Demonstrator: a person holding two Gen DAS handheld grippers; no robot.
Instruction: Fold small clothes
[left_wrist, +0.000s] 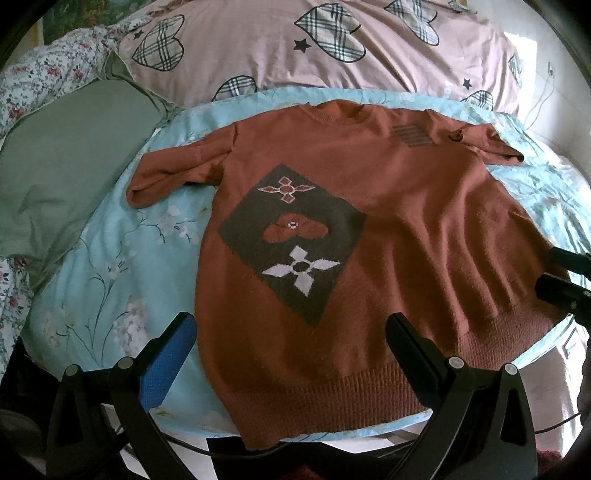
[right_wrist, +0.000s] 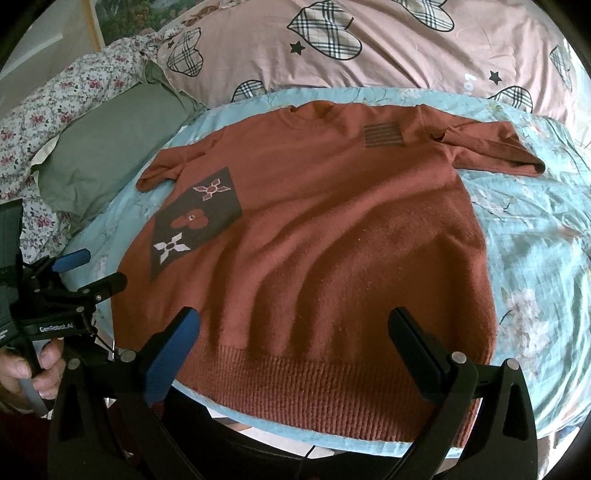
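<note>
A small rust-orange knit sweater (left_wrist: 388, 221) (right_wrist: 332, 240) lies flat, front up, on a light blue floral sheet (left_wrist: 110, 266), with both short sleeves spread out. A dark diamond patch with flower shapes (left_wrist: 291, 240) marks its left front. My left gripper (left_wrist: 291, 332) hovers open above the ribbed hem, its left finger off the sweater's left edge. My right gripper (right_wrist: 295, 328) hangs open above the hem's right half, holding nothing. In the right wrist view the left gripper (right_wrist: 92, 271) shows at the sweater's left edge, held by a hand (right_wrist: 37, 365).
A pink duvet with plaid hearts (left_wrist: 277, 48) lies behind the sweater. A green pillow (left_wrist: 70, 158) and a floral quilt (left_wrist: 40, 77) sit to the left. The sheet's front edge (right_wrist: 314, 434) runs just below the hem, with floor beneath.
</note>
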